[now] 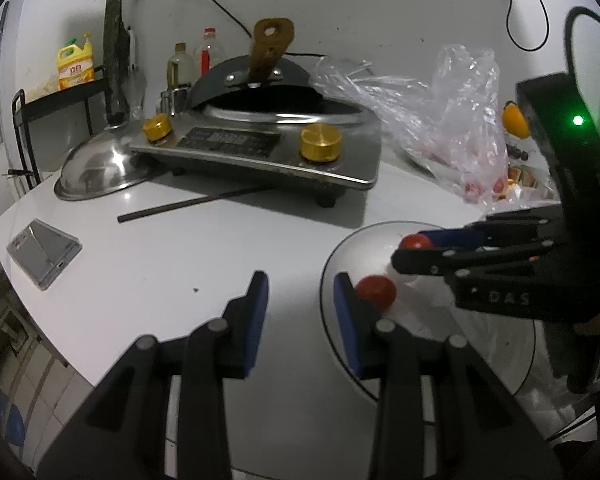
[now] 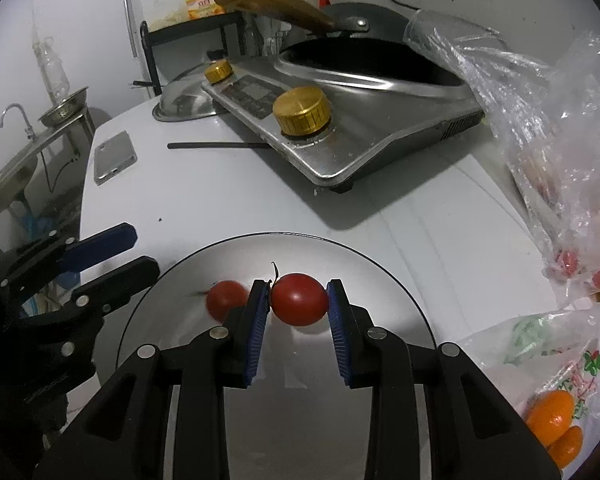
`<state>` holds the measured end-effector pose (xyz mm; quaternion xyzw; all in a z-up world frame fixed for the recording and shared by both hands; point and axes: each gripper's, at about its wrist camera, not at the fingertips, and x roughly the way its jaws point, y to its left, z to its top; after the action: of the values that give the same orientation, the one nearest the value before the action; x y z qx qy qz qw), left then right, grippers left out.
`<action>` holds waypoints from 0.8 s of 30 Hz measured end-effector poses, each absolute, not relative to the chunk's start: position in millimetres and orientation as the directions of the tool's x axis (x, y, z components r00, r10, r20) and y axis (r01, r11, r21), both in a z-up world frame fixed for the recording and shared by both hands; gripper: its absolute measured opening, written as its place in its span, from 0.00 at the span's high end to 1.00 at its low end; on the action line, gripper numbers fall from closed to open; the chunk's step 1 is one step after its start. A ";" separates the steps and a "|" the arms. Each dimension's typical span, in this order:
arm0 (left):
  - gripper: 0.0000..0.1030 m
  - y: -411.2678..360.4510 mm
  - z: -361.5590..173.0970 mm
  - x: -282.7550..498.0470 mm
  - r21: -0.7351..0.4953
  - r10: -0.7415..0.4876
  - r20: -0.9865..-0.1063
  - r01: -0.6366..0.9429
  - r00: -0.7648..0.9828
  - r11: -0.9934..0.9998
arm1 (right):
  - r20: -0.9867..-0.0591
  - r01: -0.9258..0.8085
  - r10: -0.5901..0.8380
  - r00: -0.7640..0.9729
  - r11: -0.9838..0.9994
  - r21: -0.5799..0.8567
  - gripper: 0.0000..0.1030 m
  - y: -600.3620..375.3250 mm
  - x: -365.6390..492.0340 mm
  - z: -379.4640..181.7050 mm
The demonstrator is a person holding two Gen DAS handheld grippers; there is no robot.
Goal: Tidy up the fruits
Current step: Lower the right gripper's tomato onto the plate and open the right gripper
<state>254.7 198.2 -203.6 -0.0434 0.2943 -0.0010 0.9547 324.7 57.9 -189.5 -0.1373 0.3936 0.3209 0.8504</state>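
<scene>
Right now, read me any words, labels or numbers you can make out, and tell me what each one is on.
"DAS": on the body of the right claw.
Yellow bottle: red label characters, too blurred to read.
Stove control panel: print too small to read.
Printed bag: red marks, unreadable.

A small red tomato, smooth and oval with a thin dark stem curling from its upper left, is clamped between the blue pads of the right gripper above the round silver plate, towards the plate's middle. A second red tomato, about the same size and blurred in the right wrist view, sits on the plate just left of the first, near the plate's left rim. On the far right of the plate lie more red fruits inside a crumpled clear plastic bag, and two oranges in another bag.
</scene>
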 end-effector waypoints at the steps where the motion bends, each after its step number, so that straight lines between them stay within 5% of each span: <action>1: 0.65 198.4 -204.3 254.9 -0.087 -0.031 -0.562 -0.021 0.827 0.996 | -0.763 -0.651 0.434 0.480 0.759 0.023 0.69 59.3 326.6 -191.7; 24: 0.62 189.7 -192.3 243.2 -0.075 -0.035 -0.542 -0.007 0.840 0.997 | -0.757 -0.623 0.431 0.492 0.781 0.040 0.67 58.4 326.5 -181.8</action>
<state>243.2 189.7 -192.3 -0.0368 0.2829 -0.0072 0.9584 326.5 58.4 -181.8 -0.1202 0.3991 0.3081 0.8552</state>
